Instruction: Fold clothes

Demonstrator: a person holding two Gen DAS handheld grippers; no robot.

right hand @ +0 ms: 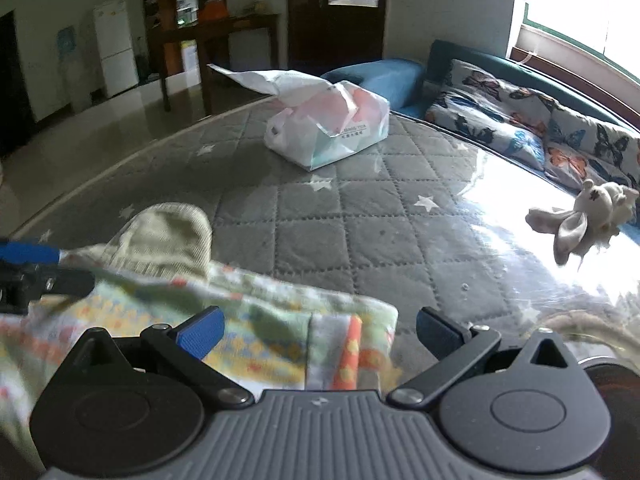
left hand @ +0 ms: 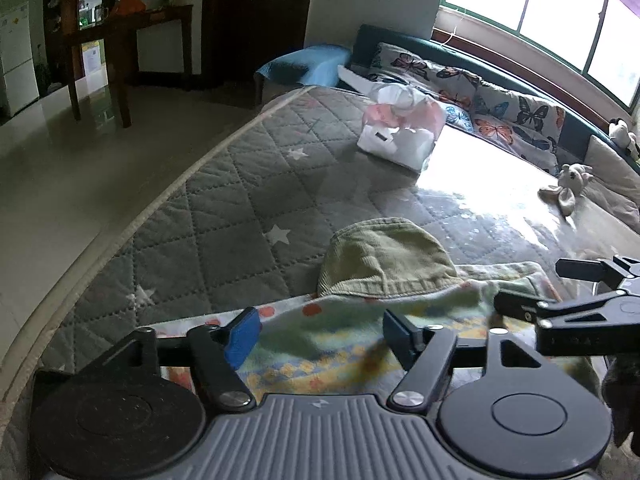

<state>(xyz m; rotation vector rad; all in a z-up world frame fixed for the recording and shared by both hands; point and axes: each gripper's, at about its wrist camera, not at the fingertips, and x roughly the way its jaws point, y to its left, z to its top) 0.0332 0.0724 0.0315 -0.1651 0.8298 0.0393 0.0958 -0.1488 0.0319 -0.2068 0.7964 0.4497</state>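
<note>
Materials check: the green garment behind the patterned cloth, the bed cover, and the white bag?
Green garment: looks like corduroy, matte, fine parallel ribs visible.
Bed cover: quilted fabric, grey with white stars, stitched diamond grid; the sunlit glossy patch may be a clear plastic sheet.
White bag: thin plastic film probably, crinkled, faintly translucent, pink showing through.

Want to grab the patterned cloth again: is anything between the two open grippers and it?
Nothing visible. The patterned cloth lies right under the left gripper and right gripper; the green corduroy garment lies beyond, overlapping its far edge.
</note>
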